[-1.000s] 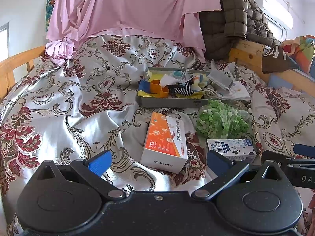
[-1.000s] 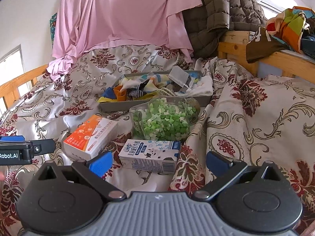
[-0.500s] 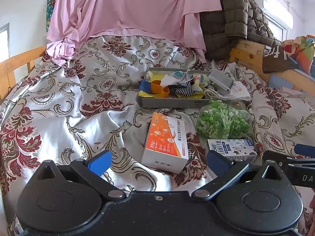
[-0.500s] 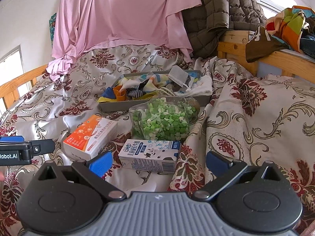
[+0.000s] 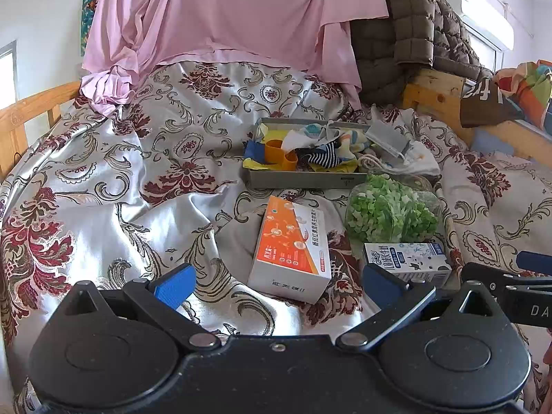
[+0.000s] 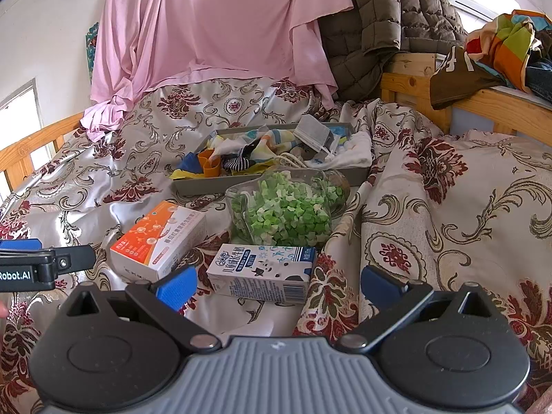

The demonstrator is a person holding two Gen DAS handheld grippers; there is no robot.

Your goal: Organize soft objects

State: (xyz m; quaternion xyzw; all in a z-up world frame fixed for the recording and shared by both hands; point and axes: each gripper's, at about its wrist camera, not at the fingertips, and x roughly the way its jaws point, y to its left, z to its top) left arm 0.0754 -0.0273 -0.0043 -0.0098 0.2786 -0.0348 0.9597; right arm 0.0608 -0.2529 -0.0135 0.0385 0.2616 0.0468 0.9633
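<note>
A grey tray (image 5: 303, 179) (image 6: 276, 183) on the bed holds a heap of soft things: coloured cloths, a striped sock (image 5: 324, 157), an orange piece (image 5: 279, 153) and a white cloth (image 6: 352, 155). My left gripper (image 5: 276, 284) is open and empty, low over the bedspread just short of an orange and white box (image 5: 293, 245) (image 6: 162, 238). My right gripper (image 6: 276, 284) is open and empty, just short of a blue and white milk carton (image 6: 262, 272) (image 5: 407, 262).
A clear jar of green bits (image 6: 286, 207) (image 5: 390, 210) lies between carton and tray. A pink sheet (image 5: 224, 17) and brown jacket (image 5: 407, 34) hang behind. Wooden bed rails (image 5: 31, 117) (image 6: 483, 100) stand at both sides. The patterned bedspread (image 6: 448, 207) is rumpled.
</note>
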